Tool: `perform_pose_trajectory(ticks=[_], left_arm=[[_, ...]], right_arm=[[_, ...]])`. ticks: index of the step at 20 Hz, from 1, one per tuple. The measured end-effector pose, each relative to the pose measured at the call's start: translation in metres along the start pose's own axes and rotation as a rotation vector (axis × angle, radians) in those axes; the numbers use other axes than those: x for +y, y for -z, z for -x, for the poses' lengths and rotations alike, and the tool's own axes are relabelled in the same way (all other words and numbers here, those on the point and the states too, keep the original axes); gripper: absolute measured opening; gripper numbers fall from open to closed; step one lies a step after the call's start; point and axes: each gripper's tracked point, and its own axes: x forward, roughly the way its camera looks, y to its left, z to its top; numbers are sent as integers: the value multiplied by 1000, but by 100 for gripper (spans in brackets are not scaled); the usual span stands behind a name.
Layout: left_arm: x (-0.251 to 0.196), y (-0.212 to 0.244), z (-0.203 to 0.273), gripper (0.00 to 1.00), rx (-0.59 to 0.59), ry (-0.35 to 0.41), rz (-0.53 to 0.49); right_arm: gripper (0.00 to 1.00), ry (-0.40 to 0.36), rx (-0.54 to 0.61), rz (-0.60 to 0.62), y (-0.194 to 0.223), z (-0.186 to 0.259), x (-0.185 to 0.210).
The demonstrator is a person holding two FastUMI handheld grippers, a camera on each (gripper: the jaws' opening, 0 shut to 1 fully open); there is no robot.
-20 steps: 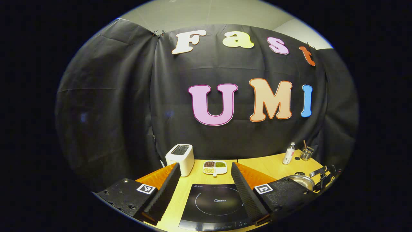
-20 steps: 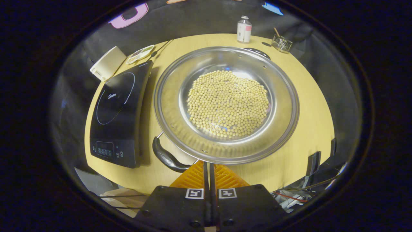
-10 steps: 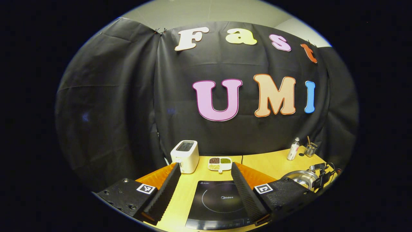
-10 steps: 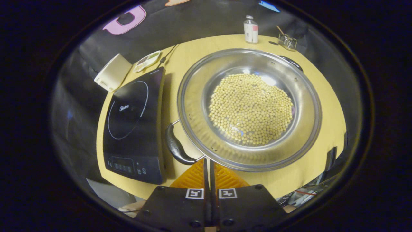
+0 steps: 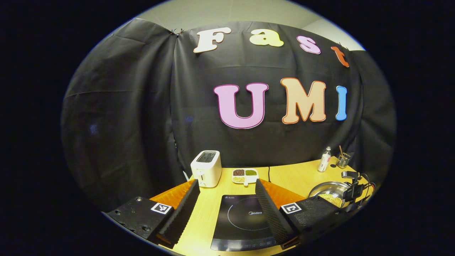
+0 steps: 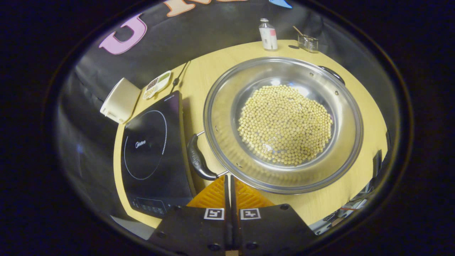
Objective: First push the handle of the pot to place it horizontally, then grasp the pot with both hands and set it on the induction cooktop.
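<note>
A wide steel pot (image 6: 221, 142) holding soybeans (image 6: 284, 124) sits on the wooden table, to the right of the black induction cooktop (image 6: 153, 149). Its black near handle (image 6: 197, 159) lies along the cooktop's edge; the far handle (image 6: 332, 73) is at the opposite rim. My right gripper (image 6: 229, 177) is shut with nothing between its fingers, and its tips touch the near handle's lower end by the rim. In the left gripper view, my left gripper (image 5: 225, 187) stands open above the cooktop (image 5: 245, 220). The pot (image 5: 328, 188) is far right with the right gripper (image 5: 352, 192) over it.
A white toaster (image 5: 206, 169) and a divided dish of beans (image 5: 245, 176) stand behind the cooktop. A small bottle (image 6: 268, 33) and a glass cup with a stick (image 6: 307, 42) are at the table's far edge. The table edge runs close below the pot.
The pot has turned under the right gripper's push. Its near handle swung from the front edge round toward the cooktop. The left gripper drifted slightly and stayed open.
</note>
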Motion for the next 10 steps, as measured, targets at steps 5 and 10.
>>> perform_pose_trajectory(ticks=[5,10], left_arm=[[4,6,6,96,7,6,2],[8,13,8,94,22,-1,11]], right_arm=[[0,-4,-41,-70,-12,-8,11],[2,-21,-78,-120,-28,-17,23]])
